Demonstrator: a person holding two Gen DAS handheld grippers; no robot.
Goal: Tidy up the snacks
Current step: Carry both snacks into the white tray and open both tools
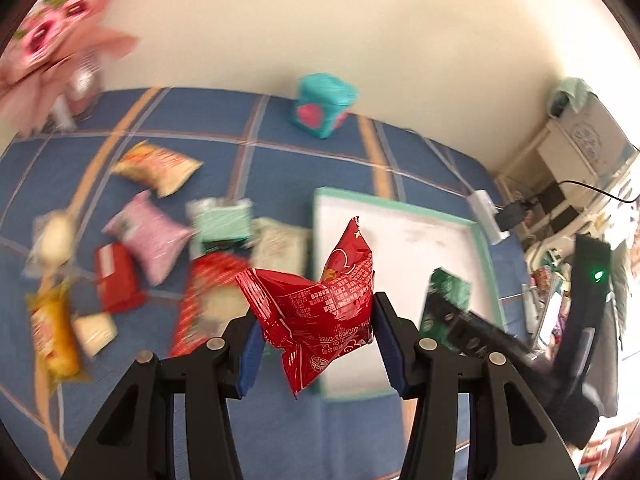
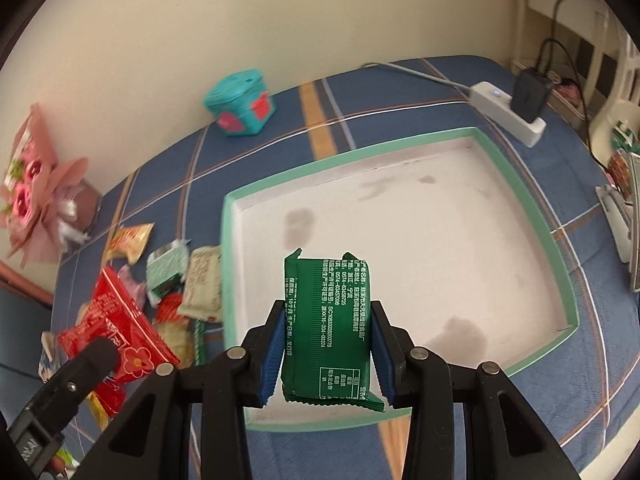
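My left gripper [image 1: 318, 332] is shut on a crumpled red snack packet [image 1: 320, 304] and holds it above the blue checked cloth, just left of the tray. My right gripper [image 2: 326, 344] is shut on a green snack packet [image 2: 330, 328] and holds it over the near edge of the white tray with a mint-green rim [image 2: 520, 184]. The tray [image 1: 486, 248] holds nothing. The red packet [image 2: 116, 332] and left gripper also show at the lower left of the right wrist view. The green packet [image 1: 446, 300] and right gripper show at the right of the left wrist view.
Several loose snack packets [image 1: 148, 236] lie on the cloth left of the tray. A teal box [image 2: 240, 102] stands at the back by the wall. A pink paper bouquet [image 2: 36, 192] is at far left. A white power strip with a black plug [image 2: 508, 114] lies behind the tray.
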